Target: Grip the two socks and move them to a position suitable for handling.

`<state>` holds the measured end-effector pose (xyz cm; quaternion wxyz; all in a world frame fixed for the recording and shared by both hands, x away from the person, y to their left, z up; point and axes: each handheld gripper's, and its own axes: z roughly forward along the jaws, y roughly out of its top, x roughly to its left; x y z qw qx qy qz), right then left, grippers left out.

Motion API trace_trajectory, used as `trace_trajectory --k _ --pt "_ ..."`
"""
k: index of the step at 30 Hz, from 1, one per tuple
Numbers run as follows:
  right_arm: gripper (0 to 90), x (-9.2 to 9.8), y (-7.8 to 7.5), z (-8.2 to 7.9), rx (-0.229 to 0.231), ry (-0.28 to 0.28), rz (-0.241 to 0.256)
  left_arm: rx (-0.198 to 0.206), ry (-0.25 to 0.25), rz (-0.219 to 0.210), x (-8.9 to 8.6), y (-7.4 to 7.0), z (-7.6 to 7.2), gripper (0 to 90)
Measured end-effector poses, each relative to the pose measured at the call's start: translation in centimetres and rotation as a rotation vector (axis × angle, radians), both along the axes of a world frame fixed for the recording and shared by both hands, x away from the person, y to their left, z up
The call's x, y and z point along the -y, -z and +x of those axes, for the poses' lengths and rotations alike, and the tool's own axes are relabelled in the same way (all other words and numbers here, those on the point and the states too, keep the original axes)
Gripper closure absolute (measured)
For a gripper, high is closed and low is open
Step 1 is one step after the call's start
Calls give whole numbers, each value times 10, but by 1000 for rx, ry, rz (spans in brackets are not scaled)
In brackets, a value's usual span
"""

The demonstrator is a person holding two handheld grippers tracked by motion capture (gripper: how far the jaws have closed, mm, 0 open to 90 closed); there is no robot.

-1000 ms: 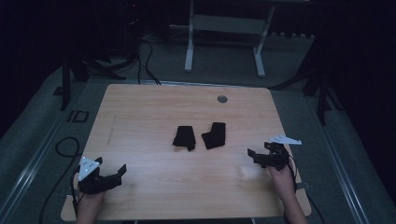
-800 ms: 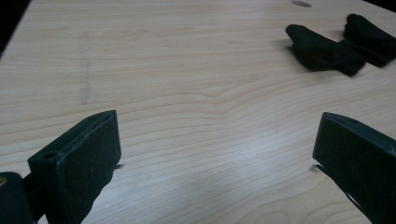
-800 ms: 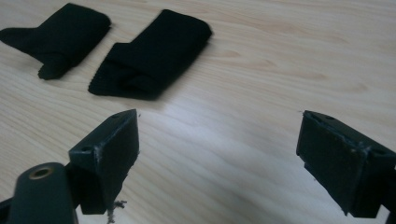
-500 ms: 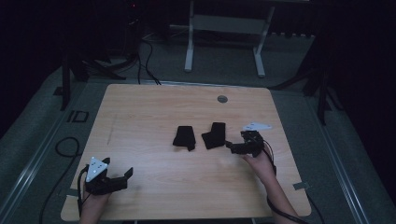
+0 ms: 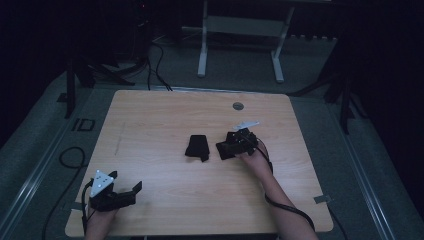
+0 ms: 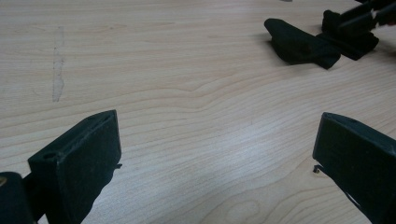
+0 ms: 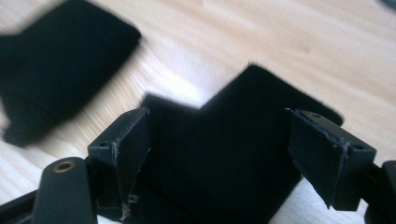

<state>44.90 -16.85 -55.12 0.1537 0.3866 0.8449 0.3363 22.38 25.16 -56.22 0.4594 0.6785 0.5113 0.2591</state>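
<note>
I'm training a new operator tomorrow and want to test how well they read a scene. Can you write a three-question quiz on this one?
1. True or false: the right gripper has its jaws spread with a black cloth piece between them.
2. Multiple choice: where is the left gripper? A) over the other black cloth piece B) near the table's front left corner, jaws open on nothing C) at the round grey insert.
3. How many black cloth pieces lie on the table?

Key: 1 true. 2 B. 3 two, side by side near the middle.
</note>
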Motion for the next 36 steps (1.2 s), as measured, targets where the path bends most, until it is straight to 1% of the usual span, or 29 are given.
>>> trace_trajectory --k 2,3,5,6,7,8,10,11,13,14,16,19,20,21,22,23,24,25,27,28,29,30,31,32,33,34,36 --pt "230 -1 6 -1 -4 -6 -45 -2 0 1 2 0 0 13" --pt "238 0 8 -2 3 -14 -58 -2 5 0 2 0 0 13" --pt "245 1 8 -3 1 -8 -50 -5 14 0 4 0 0 13" --pt "283 1 8 -5 5 -4 -46 -5 17 6 6 0 0 13" --pt "388 0 7 -7 5 -11 -44 -4 21 7 7 0 -1 13" --pt "388 0 7 -7 5 -11 -44 -3 26 7 8 -1 -1 13" --pt "498 -2 6 -9 13 -15 -45 1 30 8 9 -1 -1 13" --pt "600 -3 6 -11 19 -1 -40 3 33 7 9 -2 -1 13" --pt "684 -5 7 -13 32 13 -42 2 42 6 10 -2 0 13" --pt "684 -5 7 -13 32 13 -42 2 42 6 10 -2 0 13" --pt "730 -7 6 -14 40 23 -48 2 47 9 10 -2 0 13" --pt "745 -7 4 -14 25 31 -45 2 49 7 10 -2 -1 13" --pt "749 -5 -1 -18 18 27 -18 4 50 7 10 -2 -1 13" --pt "749 -5 -1 -18 18 27 -18 6 48 6 10 -3 -1 13" --pt "750 -5 -6 -25 34 16 -20 7 45 0 9 -3 -1 13" --pt "750 -4 -10 -29 39 -2 -14 7 45 0 9 -3 -1 13" --pt "750 -4 -10 -29 39 -2 -14 8 44 1 9 -3 -1 13" --pt "750 -5 -19 -40 63 -26 -19 8 48 -1 9 -4 -1 13" --pt "750 -5 -29 -52 87 -47 -1 13 48 0 10 -4 -1 14" --pt "750 -5 -33 -59 91 -54 8 13 48 0 10 -4 -1 14" --pt "750 -5 -33 -59 91 -54 8 13 51 -3 11 -4 0 14" --pt "750 -4 -37 -66 85 -63 40 12 49 -3 11 -4 0 13" --pt "750 -5 -41 -78 98 -80 40 11 51 -3 12 -4 0 13" --pt "749 -8 -45 -96 112 -110 37 10 55 -1 12 -4 0 13" --pt "749 -8 -45 -96 112 -110 37 10 55 -1 12 -4 0 13" --pt "749 -10 -47 -114 124 -130 42 11 54 -1 13 -4 0 14" --pt "749 -11 -47 -130 130 -153 46 17 59 -4 14 -5 0 14"
